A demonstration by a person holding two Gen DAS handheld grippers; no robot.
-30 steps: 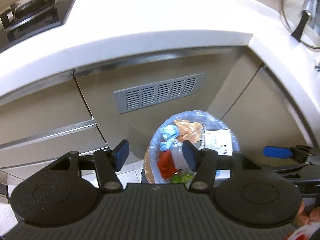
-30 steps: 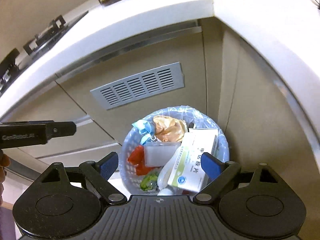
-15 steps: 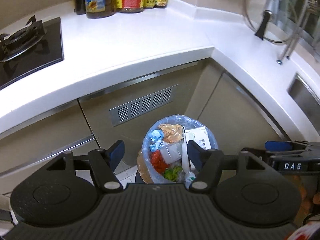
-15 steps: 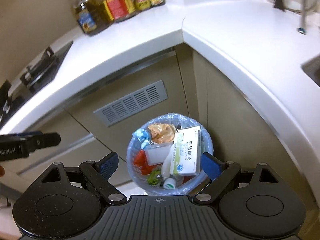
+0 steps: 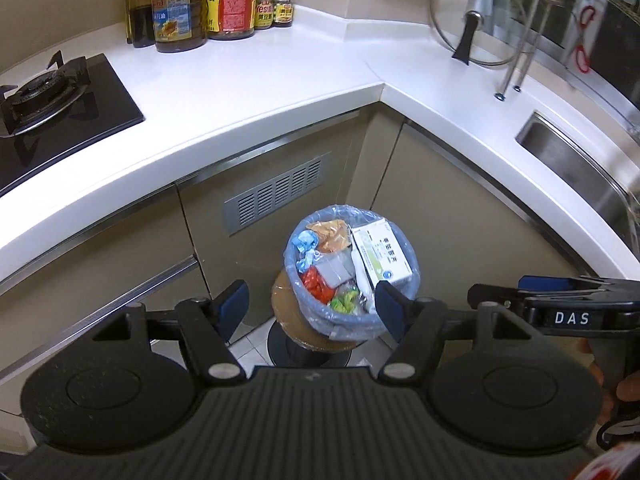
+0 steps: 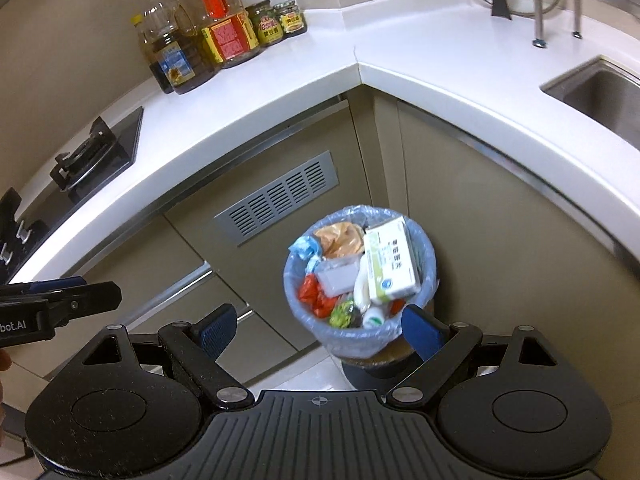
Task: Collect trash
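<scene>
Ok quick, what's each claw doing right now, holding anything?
Left claw: open, holding nothing.
Right claw: open, holding nothing.

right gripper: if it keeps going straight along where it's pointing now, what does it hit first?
Most likely the trash heaped in the bin: the right gripper, open and empty, frames the bin's near rim and the white bottle beside the white-green box. Nothing shows in between, though depth is hard to judge.
</scene>
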